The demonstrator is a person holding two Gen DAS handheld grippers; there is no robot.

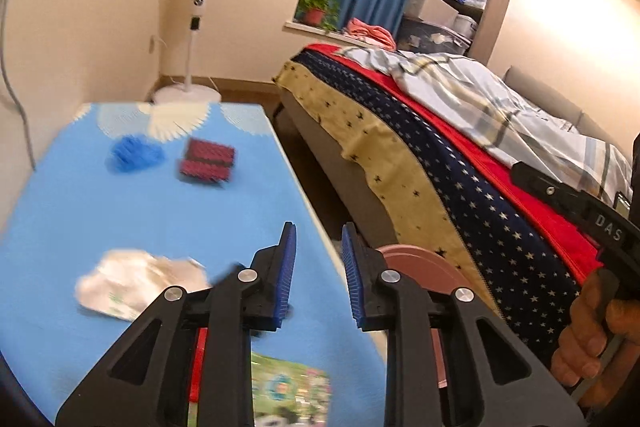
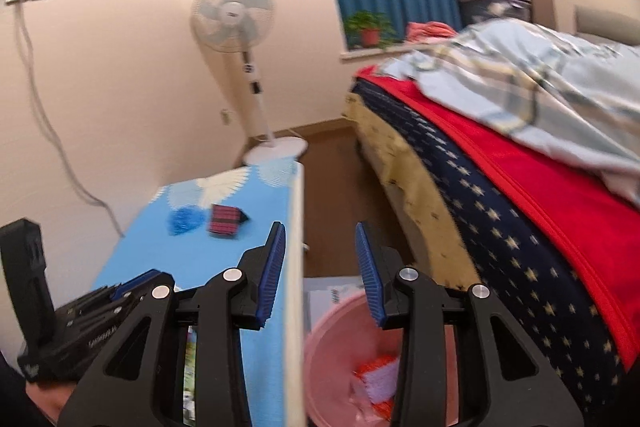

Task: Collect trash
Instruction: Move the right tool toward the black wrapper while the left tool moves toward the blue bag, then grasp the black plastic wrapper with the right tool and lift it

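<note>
Pink plastic bin sits on the floor between the blue-covered table and the bed, already holding a scrap. Crumpled white paper, a blue wad and a dark red packet lie on the table. Light paper could slip out in a loose pinch. My left tongs and right tongs stand narrowly apart, empty.
</note>
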